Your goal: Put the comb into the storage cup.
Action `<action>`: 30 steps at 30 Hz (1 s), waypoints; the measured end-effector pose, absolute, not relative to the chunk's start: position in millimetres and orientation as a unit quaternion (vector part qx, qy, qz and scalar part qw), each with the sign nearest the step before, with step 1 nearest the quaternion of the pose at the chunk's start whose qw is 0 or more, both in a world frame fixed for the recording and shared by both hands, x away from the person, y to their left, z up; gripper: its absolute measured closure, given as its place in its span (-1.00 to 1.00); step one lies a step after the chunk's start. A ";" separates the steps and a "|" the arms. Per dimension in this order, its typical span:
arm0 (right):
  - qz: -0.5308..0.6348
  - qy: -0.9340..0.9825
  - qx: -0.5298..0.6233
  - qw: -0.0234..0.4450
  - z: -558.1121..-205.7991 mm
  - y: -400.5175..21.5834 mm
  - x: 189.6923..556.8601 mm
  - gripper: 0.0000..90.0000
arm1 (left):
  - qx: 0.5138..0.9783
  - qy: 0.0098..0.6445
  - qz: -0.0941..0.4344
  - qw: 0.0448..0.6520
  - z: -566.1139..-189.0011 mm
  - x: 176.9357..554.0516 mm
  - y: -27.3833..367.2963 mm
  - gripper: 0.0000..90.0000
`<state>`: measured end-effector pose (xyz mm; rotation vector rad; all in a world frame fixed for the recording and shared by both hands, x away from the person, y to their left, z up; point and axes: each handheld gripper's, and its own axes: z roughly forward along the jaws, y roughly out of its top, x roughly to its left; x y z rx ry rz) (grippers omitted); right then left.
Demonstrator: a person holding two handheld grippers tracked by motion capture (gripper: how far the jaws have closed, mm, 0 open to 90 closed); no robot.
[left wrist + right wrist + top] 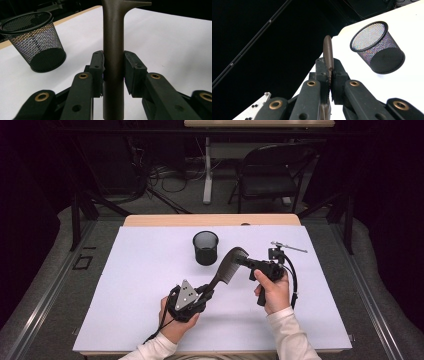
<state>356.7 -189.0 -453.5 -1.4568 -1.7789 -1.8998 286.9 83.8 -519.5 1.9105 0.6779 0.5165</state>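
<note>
a dark comb [226,266] hangs in the air above the white counter [140,285], held at both ends. the left tongs [206,293] pinch its handle: in the left gripper view the straight handle [113,62] runs up between the two black pads [98,67], which press on it from either side, and the handle widens into the comb's head at the top edge of that view. the right tongs [245,262] are pressed together on the toothed end; in the right gripper view the comb [328,53] stands edge-on between the pads, its rounded tip rising above them and its teeth showing low down in the narrow gap. in the high view the comb slants from the left tongs near the person's left hand [176,326] up and away to the right tongs, with the right hand [272,290] wrapped around that gripper's grip. both sleeves are white.

a black mesh cup [206,248] stands upright on the counter just beyond the comb's toothed end, apart from it and empty as far as its open top shows. behind the counter a folding chair [272,172] stands on the floor
</note>
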 end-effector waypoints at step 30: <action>-0.635 -0.586 -0.498 0.071 -456.8 -197.3 359.8 0.93 | 0.783 0.294 0.187 0.515 -518.1 293.6 83.5 -0.13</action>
